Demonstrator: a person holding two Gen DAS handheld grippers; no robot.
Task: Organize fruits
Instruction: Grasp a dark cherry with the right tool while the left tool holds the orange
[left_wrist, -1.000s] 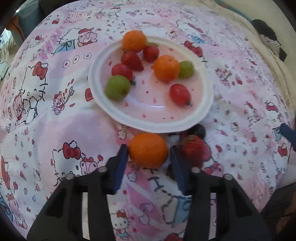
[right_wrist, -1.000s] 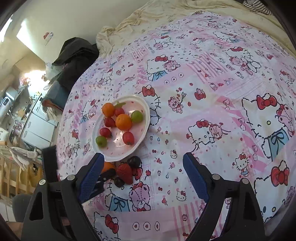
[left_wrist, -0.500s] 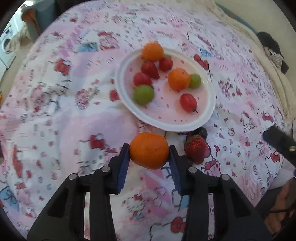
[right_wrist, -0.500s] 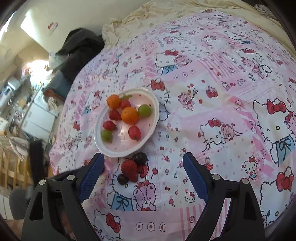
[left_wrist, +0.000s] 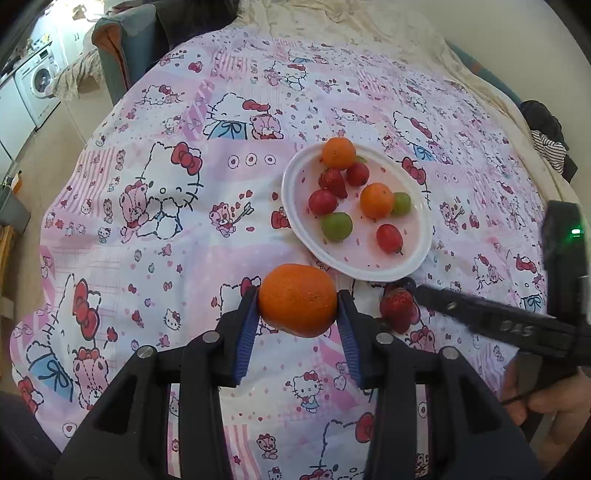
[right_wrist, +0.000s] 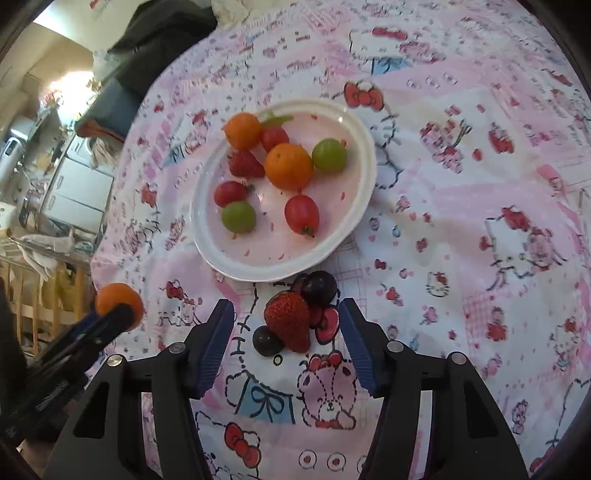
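Gripping an orange (left_wrist: 297, 299) between its two blue pads, the left gripper (left_wrist: 297, 306) holds the fruit clear of the pink cartoon-print bedspread (left_wrist: 155, 229), with the white plate (left_wrist: 424, 236) ahead of it and a little to its right. On that plate lie two smaller oranges, a strawberry, red tomato-like fruits and two green grapes. The right gripper (right_wrist: 287, 325) has its fingers spread wide, and between them on the cloth sits a loose strawberry (right_wrist: 288, 319), touched by neither pad. A dark grape (right_wrist: 267, 341) lies against the strawberry's near left side, and a second dark grape (right_wrist: 319, 288) sits just past it, close under the plate's near rim. From the right wrist view, the held orange appears far off to the left.
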